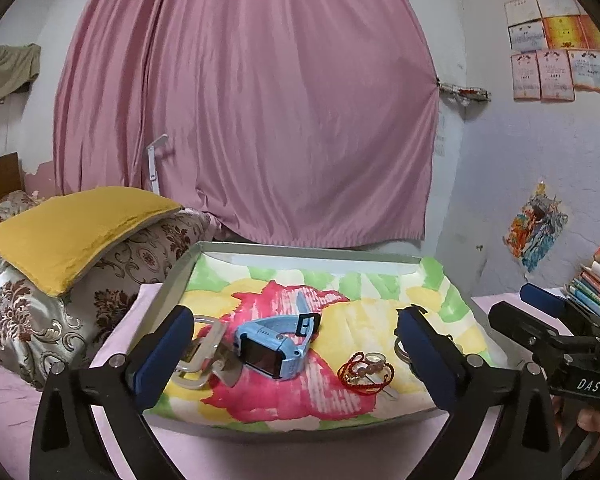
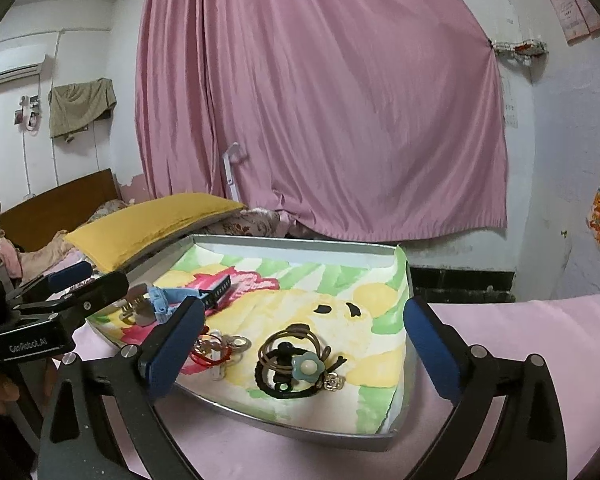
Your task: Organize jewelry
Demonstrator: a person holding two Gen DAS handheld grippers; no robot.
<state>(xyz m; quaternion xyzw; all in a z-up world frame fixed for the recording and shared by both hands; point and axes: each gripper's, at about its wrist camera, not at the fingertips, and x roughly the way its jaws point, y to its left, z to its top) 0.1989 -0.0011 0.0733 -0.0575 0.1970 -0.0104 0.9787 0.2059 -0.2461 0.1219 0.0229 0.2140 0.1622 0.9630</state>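
A metal tray [image 1: 172,276] lined with a flowered cloth sits on the pink bed. In the left wrist view it holds a blue smartwatch [image 1: 274,346], a red bead bracelet [image 1: 362,370] and a silver watch [image 1: 202,354] by the left finger. My left gripper [image 1: 296,354] is open and empty, its fingers astride the watch and bracelet. In the right wrist view my right gripper [image 2: 304,346] is open and empty around a bunch of hair ties with a blue flower [image 2: 296,364]. The red bracelet [image 2: 214,350] lies by its left finger. The tray rim [image 2: 300,426] is close below.
A yellow cushion [image 1: 72,232] on patterned pillows lies left of the tray. A pink curtain [image 1: 252,100] hangs behind. Books [image 1: 596,284] are stacked at the right. The other gripper [image 1: 556,336] shows at the right edge, and at the left [image 2: 56,300] in the right view.
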